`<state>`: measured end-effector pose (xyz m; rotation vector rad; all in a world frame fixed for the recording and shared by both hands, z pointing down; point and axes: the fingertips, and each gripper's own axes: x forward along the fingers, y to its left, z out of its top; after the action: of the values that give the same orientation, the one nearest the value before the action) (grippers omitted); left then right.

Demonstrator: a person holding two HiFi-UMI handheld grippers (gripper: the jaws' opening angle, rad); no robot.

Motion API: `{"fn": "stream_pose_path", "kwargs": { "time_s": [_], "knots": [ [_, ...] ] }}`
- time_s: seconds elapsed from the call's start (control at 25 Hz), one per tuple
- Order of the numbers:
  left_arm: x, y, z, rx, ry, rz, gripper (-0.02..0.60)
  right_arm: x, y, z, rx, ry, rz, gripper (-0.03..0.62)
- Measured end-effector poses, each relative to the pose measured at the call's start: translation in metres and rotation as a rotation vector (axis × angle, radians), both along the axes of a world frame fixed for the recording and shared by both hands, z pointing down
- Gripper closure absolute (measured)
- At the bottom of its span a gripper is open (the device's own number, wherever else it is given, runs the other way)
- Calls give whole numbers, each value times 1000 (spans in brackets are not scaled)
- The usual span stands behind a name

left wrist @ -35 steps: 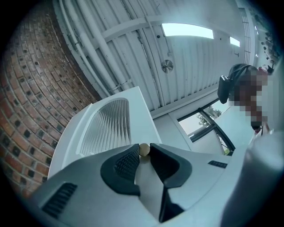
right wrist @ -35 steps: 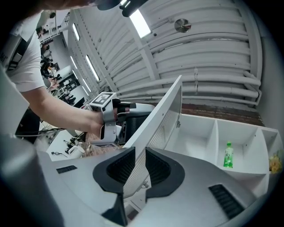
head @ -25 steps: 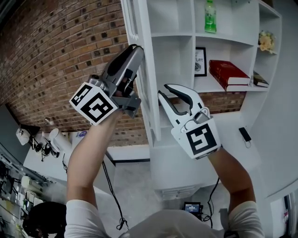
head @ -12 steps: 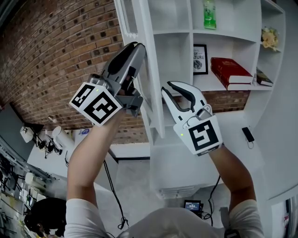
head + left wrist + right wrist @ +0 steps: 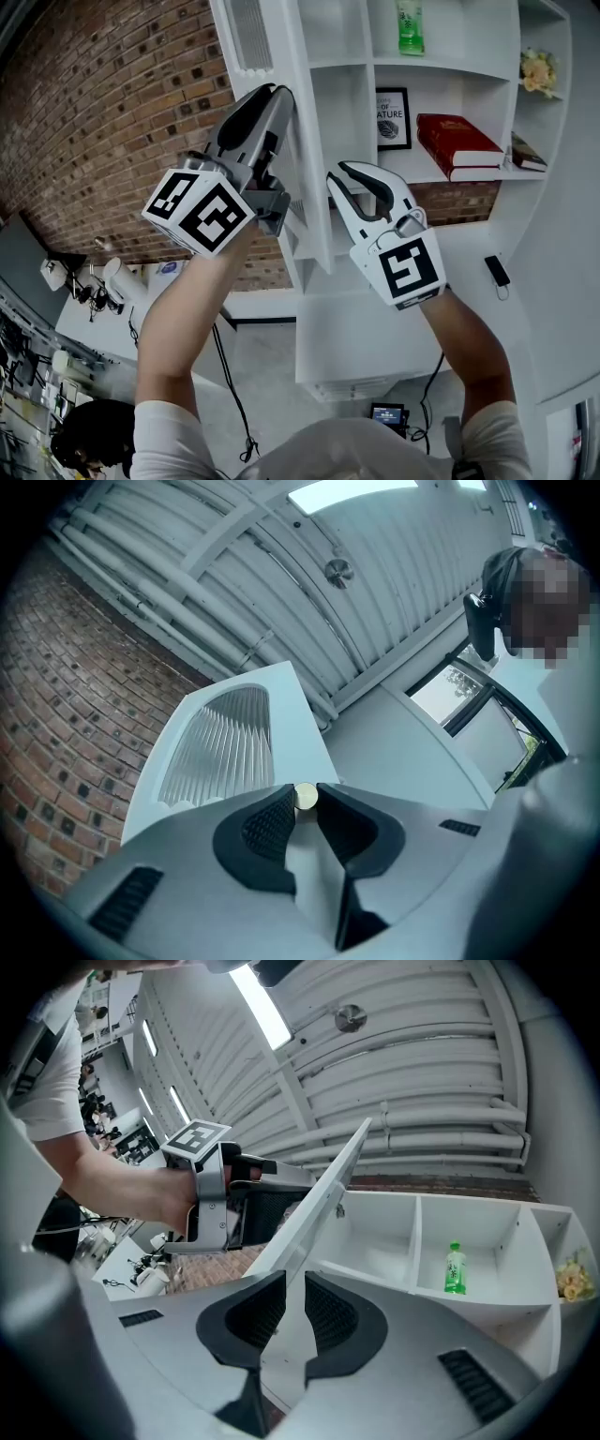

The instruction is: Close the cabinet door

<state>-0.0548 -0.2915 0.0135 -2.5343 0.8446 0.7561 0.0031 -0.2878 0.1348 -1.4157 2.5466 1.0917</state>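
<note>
While the cabinet door (image 5: pixel 305 141) stands swung out from the white cabinet (image 5: pixel 349 122), the head view shows it almost edge-on, running from 12 o'clock down to the centre. The left hand-held gripper (image 5: pixel 276 96) reaches up at 11 o'clock, its tips against the door's outer side. The right hand-held gripper (image 5: pixel 335 175) lies just right of centre, its tips meeting the door's edge on the cabinet side. A brick wall (image 5: pixel 112 103) fills 9 to 11 o'clock. On the shelves a green bottle (image 5: pixel 410 26) stands upright at 1 o'clock. A framed picture (image 5: pixel 392 119) stands in the compartment below it. A red book (image 5: pixel 462 142) lies flat at 2 o'clock, and flowers (image 5: pixel 535 70) sit near the right border.

In the left gripper view the jaws are clamped on a small round knob (image 5: pixel 306 797) at the centre, one pad touching each side; they have just closed a little further on it. The door's louvred panel (image 5: pixel 220 747) rises from the tips toward 10 o'clock. A ribbed ceiling (image 5: pixel 281 564) occupies 12 o'clock.

In the right gripper view the jaws stand a narrow slot apart at 6 o'clock. The door's edge descends from 1 o'clock straight into that slot; whether the pads bear on it cannot be told. The left hand-held gripper, held in a hand, appears at 9 o'clock on the door's far side. The open compartments lie at 3 o'clock, with the bottle upright in the second.
</note>
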Motion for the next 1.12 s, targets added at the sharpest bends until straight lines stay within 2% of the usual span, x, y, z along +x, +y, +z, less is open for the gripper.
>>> {"fn": "stream_pose_path", "kwargs": {
  "time_s": [1.12],
  "knots": [
    [87, -48, -1, 18, -81, -144, 508, 67, -30, -1, 28, -1, 5, 520]
  ]
}}
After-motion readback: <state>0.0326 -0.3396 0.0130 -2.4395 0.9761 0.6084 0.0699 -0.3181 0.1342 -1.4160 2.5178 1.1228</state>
